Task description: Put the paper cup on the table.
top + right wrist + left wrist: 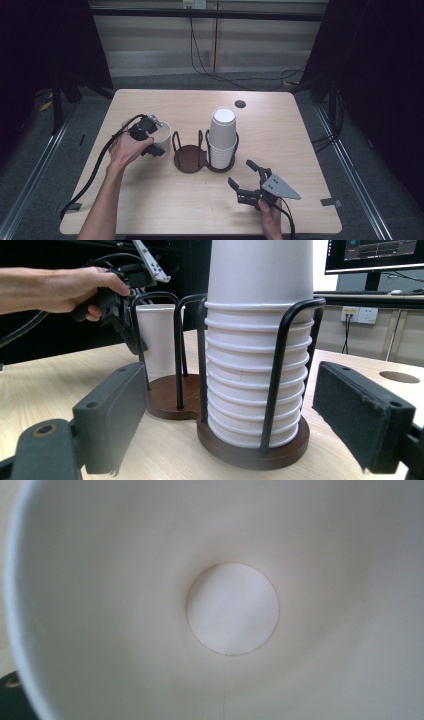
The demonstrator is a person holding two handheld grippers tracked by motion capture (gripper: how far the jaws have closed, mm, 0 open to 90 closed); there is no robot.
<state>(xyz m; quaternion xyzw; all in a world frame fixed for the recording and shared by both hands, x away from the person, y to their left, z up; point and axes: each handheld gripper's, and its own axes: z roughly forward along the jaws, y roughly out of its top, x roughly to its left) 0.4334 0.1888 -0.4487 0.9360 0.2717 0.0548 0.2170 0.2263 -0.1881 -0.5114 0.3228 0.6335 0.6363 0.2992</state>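
The left gripper (pixel 150 131) holds a single paper cup (pixel 161 136) by its rim, upright on the table (pixel 150 200) beside the empty ring of the cup holder (pixel 189 159); the stack (pixel 221 137) fills the other ring, ahead of the right gripper (pixel 246 176), jaws wide and empty; seating the cup remains.

Round hole (pixel 240 104) in table (pixel 165 200)

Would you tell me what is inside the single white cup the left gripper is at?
Nothing: the single white cup shows bare walls and a clean round bottom. What lies under it is covered.
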